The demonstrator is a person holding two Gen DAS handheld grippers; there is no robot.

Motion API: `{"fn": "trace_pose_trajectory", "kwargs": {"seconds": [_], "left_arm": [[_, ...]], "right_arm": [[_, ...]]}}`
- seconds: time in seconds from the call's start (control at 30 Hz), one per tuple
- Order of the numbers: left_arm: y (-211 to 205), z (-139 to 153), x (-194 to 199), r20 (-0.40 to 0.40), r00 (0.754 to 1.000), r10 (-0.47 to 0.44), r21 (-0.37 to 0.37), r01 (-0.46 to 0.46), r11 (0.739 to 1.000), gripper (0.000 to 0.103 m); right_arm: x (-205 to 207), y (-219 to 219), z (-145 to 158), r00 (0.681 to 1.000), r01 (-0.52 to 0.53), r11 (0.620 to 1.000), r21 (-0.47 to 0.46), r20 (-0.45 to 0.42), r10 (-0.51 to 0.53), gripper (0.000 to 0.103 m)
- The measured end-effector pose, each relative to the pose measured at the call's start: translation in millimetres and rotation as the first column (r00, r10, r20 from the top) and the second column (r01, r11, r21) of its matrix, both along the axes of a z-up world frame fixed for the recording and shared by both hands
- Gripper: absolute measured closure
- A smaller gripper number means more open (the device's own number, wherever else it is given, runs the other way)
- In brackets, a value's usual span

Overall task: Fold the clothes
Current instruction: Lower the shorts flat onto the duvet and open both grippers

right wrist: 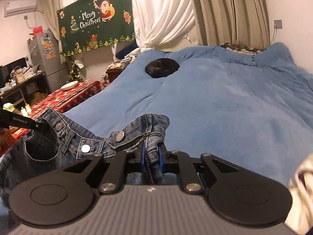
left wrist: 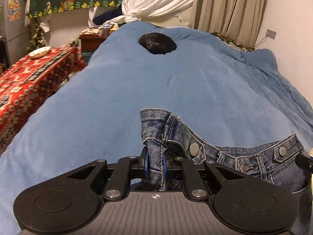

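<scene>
Jeans (left wrist: 225,148) clamped by both grippers, above bed (left wrist: 137,101).

You see blue denim jeans (left wrist: 225,152) with silver snap buttons, waistband stretched between two pinched corners, one bunched upright at each end, hanging just over the blue bedcover (left wrist: 137,98).

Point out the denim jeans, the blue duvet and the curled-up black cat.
denim jeans (left wrist: 252,156): left wrist view, waistband.
blue duvet (left wrist: 117,101): left wrist view, bare middle.
black cat (right wrist: 162,67): right wrist view, its curled back.
</scene>
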State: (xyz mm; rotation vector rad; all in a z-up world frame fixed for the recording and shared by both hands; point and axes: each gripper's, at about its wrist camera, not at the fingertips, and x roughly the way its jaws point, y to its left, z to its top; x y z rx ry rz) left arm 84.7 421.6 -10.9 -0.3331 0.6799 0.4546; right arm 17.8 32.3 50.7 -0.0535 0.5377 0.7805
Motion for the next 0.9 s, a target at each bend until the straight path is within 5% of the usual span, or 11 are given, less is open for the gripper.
{"fn": "trace_pose_trajectory", "kwargs": {"seconds": [0.17,0.33,0.43,0.63,0.9], "left_arm": [[29.7,-23.2,47.0,-0.030,0.999,-0.014,-0.019,0.013,1.000,0.090],[45.9,-70.9,72.8,-0.197,0.979,-0.045,-0.065,0.033,0.997,0.085],[50.5,-73.9,73.6,-0.269,0.960,-0.078,-0.089,0.055,0.994,0.075],[83.9,-48.9,79.7,-0.292,0.951,-0.097,-0.177,0.046,0.983,0.063],[133.5,-75.7,123.6,-0.371,0.924,-0.094,-0.306,-0.027,0.952,0.061]], "right_arm": [[84.3,42.5,-33.8,1.000,0.003,1.000,-0.022,-0.019,-0.003,0.089],[143.6,80.3,-82.9,0.979,0.015,0.996,-0.086,-0.202,-0.032,0.088],[158.4,72.9,-90.2,0.947,0.063,0.996,-0.068,-0.309,-0.081,0.078],[178.9,61.9,-58.0,0.901,0.110,0.994,-0.011,-0.421,-0.104,0.043],[260.6,106.2,-94.5,0.802,0.118,0.989,-0.088,-0.579,-0.147,0.042]]}}
